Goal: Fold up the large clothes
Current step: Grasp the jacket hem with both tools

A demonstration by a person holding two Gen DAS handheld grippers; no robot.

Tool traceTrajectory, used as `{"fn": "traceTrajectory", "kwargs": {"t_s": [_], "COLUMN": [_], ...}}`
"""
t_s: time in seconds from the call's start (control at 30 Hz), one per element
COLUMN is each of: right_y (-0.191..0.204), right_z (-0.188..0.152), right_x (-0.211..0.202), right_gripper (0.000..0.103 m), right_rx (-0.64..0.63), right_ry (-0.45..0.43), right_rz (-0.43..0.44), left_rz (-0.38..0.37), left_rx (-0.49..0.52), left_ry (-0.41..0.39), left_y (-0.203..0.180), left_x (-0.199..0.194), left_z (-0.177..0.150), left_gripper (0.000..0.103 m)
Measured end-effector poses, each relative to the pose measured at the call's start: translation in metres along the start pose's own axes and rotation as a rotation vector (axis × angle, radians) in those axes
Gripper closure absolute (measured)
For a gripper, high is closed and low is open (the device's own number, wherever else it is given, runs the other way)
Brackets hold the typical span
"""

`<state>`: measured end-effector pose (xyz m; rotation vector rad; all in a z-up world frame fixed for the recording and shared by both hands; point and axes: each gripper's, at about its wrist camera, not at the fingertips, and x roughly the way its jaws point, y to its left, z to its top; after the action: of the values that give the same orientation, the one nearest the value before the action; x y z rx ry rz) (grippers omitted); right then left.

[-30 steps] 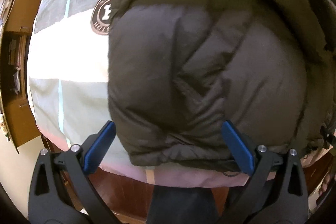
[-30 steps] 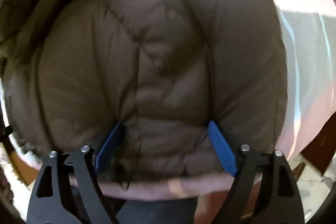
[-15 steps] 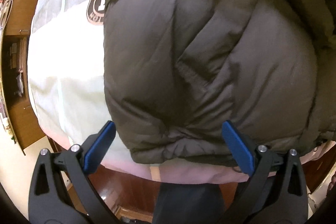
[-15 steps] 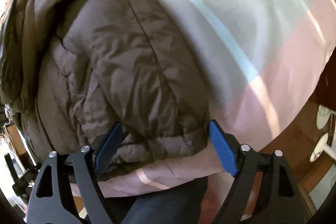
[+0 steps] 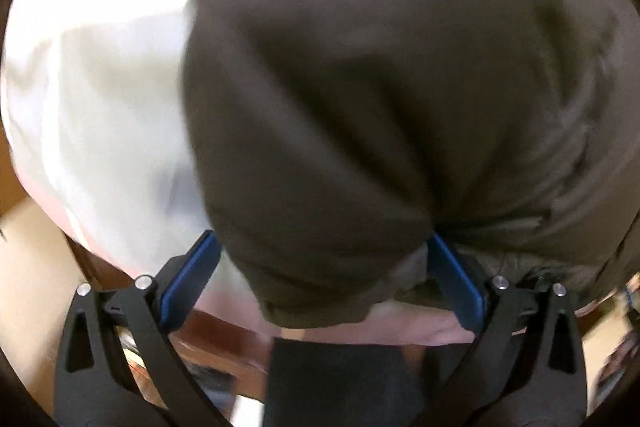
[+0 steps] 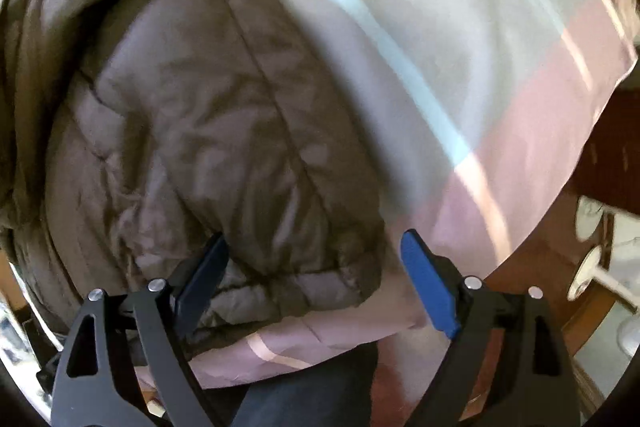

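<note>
A dark brown puffer jacket (image 5: 380,87) lies on a bed covered with a pale pink, grey and white sheet (image 5: 100,107). My left gripper (image 5: 320,263) is open, its blue pads on either side of the jacket's near hem corner. The view is blurred. In the right wrist view the jacket (image 6: 180,115) fills the left half. My right gripper (image 6: 316,267) is open over the jacket's lower right hem corner, the left pad on the jacket, the right pad over the sheet (image 6: 500,75).
The bed's near edge and reddish wooden frame (image 5: 224,343) run just below the hem. A dark trouser leg (image 6: 312,391) stands against the bed edge. White round objects (image 6: 592,239) sit on the floor at the right.
The left gripper has moved closer to the jacket's hem corner, now between its pads. The right gripper swung to the jacket's right hem corner earlier and has since held nearly still.
</note>
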<state>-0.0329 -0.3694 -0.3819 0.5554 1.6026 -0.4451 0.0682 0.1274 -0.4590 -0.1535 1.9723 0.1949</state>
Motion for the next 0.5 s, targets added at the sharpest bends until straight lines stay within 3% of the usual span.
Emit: {"fn": "traceTrajectory", "kwargs": {"t_s": [0.13,0.27,0.37,0.5], "right_y": [0.025,0.013,-0.009,-0.039], "right_z": [-0.001,0.009,0.012,0.022], "right_x": [-0.017,-0.013,-0.005,0.028], "right_gripper": [0.015,0.015,0.015,0.015], "right_rx": [-0.099,-0.059,0.056,0.137], "right_ry": [-0.047,-0.043,-0.004,0.126], "right_rz": [0.008,0.007,0.1,0.222], "left_rz": [0.014,-0.177,-0.254,-0.418], "left_rx": [0.04,-0.015,-0.035,-0.083], "left_ry": [-0.018,-0.065,-0.088,-0.01], "left_y": [-0.001,0.019,0.033,0.048], "left_x": [-0.01,-0.044,-0.057,-0.034], "left_z": [-0.008,-0.011,0.0,0.014], "left_gripper": [0.002,0.002,0.002,0.002]}}
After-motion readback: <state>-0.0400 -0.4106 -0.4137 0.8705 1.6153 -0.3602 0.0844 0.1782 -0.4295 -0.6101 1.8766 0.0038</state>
